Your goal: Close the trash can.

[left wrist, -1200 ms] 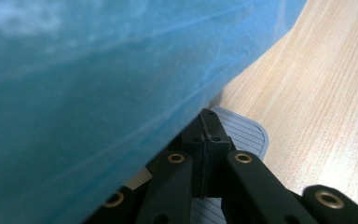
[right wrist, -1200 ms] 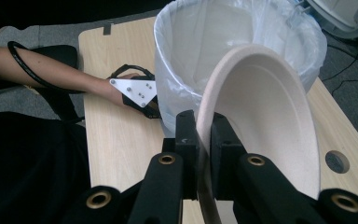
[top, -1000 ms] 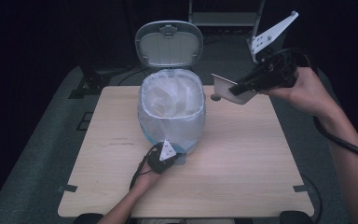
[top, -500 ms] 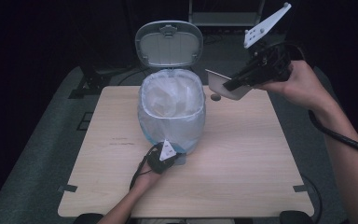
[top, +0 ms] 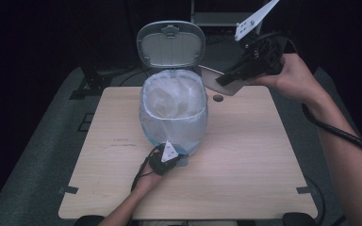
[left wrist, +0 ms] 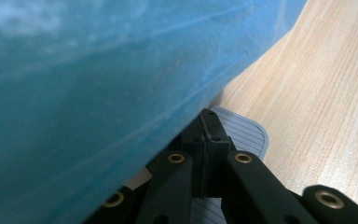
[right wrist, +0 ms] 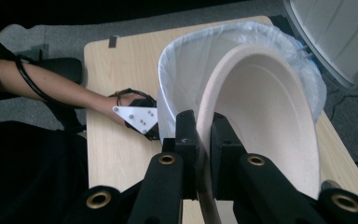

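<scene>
A blue bin (top: 173, 113) lined with a clear bag stands mid-table with its grey lid (top: 170, 44) raised. My left gripper (top: 172, 159) is shut at the bin's near base. In the left gripper view its closed tips (left wrist: 208, 119) rest on the grey ribbed pedal (left wrist: 247, 133), against the blue bin wall (left wrist: 98, 84). My right gripper (top: 225, 79) is held in the air right of the bin's rim, shut on the edge of a beige paper plate (top: 213, 79). In the right gripper view the plate (right wrist: 265, 121) is tilted on edge over the bag's opening (right wrist: 182, 60), clamped by the gripper (right wrist: 204, 123).
The wooden table (top: 250, 155) has a small round hole (top: 218, 98) behind the bin on the right. Tape tabs (top: 68, 190) mark its near corners. Dark floor and cables surround the table, and a shelf stands at the back.
My right gripper has carried the plate up and to the left, closer to the bin's opening. The left gripper has stayed on the pedal.
</scene>
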